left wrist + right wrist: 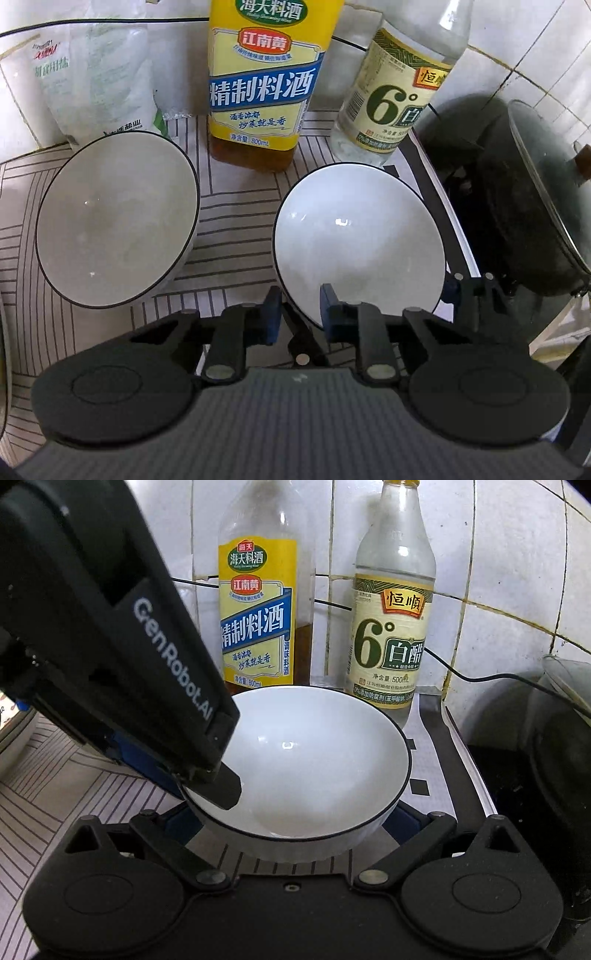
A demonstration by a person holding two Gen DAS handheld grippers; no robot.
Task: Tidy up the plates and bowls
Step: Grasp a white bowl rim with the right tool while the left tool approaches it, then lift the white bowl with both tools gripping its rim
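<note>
A white bowl with a dark rim (358, 240) (314, 760) stands on the striped counter mat, in front of two bottles. My left gripper (301, 314) (210, 786) comes down steeply and is shut on this bowl's near-left rim, one pad inside and one outside. My right gripper (291, 821) straddles the same bowl low down, with a blue pad close beside each wall; I cannot tell whether they touch. One of its fingers (476, 295) shows in the left wrist view. A second, greyer bowl (114, 225) sits apart to the left, untouched.
A yellow-labelled cooking wine bottle (262, 81) (258, 627) and a clear vinegar bottle (391, 103) (391, 635) stand just behind the bowl by the tiled wall. A black wok with a glass lid (517, 192) (561, 757) sits right. A salt bag (99, 74) leans back left.
</note>
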